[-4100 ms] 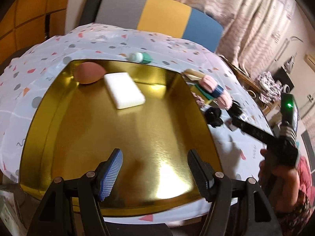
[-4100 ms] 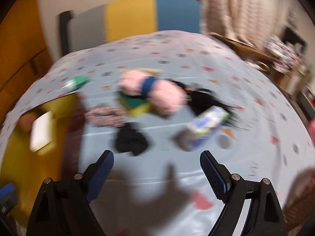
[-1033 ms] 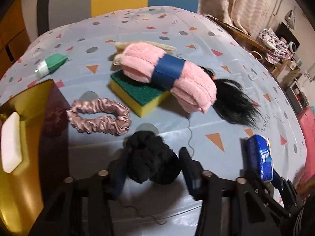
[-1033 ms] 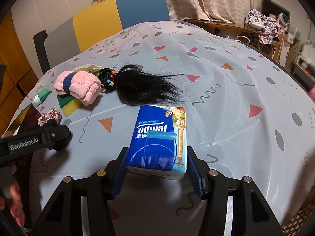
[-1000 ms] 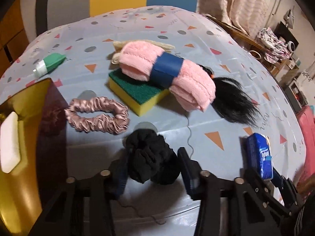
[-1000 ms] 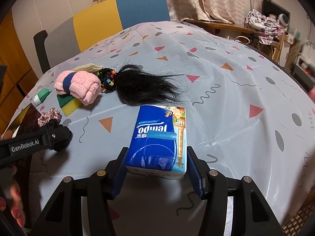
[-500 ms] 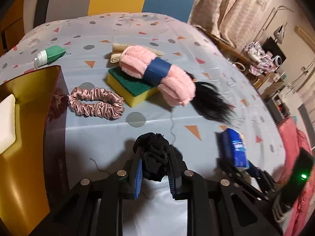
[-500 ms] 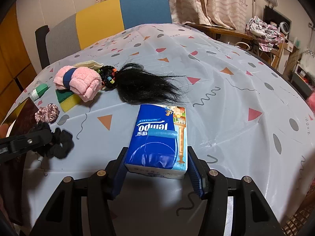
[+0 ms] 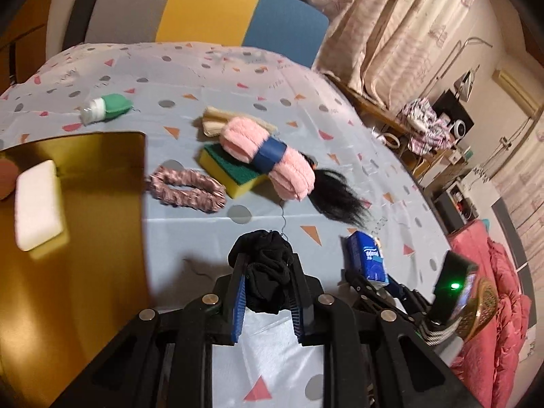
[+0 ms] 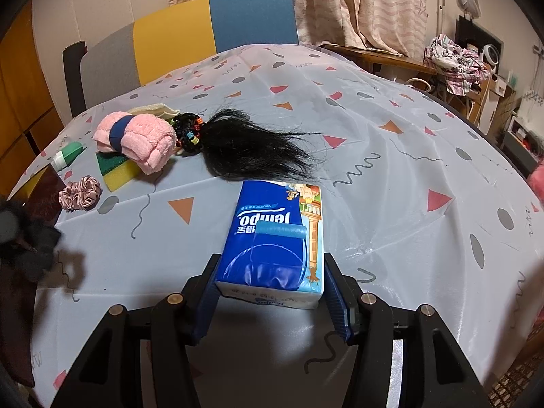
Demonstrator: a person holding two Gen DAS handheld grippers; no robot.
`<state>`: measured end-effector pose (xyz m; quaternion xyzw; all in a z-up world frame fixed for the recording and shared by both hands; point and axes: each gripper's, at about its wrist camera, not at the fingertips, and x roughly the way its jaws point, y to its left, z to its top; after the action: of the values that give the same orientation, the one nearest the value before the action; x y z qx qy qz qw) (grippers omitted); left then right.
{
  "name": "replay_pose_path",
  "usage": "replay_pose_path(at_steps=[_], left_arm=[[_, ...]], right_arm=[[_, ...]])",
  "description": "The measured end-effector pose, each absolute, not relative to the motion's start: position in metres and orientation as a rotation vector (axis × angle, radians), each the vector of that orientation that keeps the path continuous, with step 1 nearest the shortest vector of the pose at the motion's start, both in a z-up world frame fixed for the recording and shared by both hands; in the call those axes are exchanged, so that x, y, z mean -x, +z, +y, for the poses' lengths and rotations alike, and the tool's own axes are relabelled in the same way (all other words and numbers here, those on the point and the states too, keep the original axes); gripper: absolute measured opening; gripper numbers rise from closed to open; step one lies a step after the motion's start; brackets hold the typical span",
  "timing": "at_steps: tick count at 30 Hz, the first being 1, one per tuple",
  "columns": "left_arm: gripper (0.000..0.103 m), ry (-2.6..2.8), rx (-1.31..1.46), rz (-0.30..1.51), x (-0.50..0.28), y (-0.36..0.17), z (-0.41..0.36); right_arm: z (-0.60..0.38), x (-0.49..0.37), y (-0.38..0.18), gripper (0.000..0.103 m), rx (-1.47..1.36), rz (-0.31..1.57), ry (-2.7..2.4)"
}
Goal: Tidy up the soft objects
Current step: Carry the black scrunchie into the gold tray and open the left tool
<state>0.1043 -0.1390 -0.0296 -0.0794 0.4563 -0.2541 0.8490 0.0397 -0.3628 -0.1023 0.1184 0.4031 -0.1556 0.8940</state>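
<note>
My left gripper is shut on a black scrunchie and holds it above the table, just right of the gold tray. The tray holds a white sponge and a brown-pink puff. My right gripper is shut on a blue Tempo tissue pack, also seen in the left wrist view. A pink satin scrunchie, a yellow-green sponge, a pink towel roll and a black hairpiece lie on the tablecloth.
A green-white tube lies at the far left of the table. A cream cloth sits behind the towel roll. A grey, yellow and blue chair stands behind the table. The table's right edge drops to a cluttered room.
My left gripper closed on the black scrunchie, lifted it off the table and moved it back toward the tray. My right gripper keeps hold of the tissue pack, hardly moving.
</note>
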Motion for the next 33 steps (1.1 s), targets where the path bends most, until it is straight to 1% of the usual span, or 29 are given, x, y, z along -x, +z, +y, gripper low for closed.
replay_pose_path(at_steps=[8,13,20,30,31,33], left_arm=[[0.021,-0.445,0.243,0.867,-0.100,0.004,-0.064],[0.021,-0.336,0.271,0.827,-0.107,0.009,-0.013],[0.021,-0.160,0.313,0.820,-0.128,-0.008,0.053],[0.021,-0.031,0.304,0.850,-0.159,-0.037,0.106],[0.022,-0.025,0.297,0.855,-0.160,-0.039,0.106],[0.033,-0.005,0.278,0.878,-0.165,-0.044,0.108]], right_arm=[[-0.362,-0.040,-0.103,0.057,-0.241,0.837,-0.326],[-0.362,-0.041,-0.102,0.057,-0.236,0.841,-0.333],[-0.360,-0.044,-0.101,0.057,-0.226,0.854,-0.346],[-0.360,-0.046,-0.101,0.056,-0.247,0.855,-0.379],[-0.360,-0.046,-0.101,0.056,-0.248,0.856,-0.383],[-0.359,-0.047,-0.101,0.056,-0.247,0.860,-0.392]])
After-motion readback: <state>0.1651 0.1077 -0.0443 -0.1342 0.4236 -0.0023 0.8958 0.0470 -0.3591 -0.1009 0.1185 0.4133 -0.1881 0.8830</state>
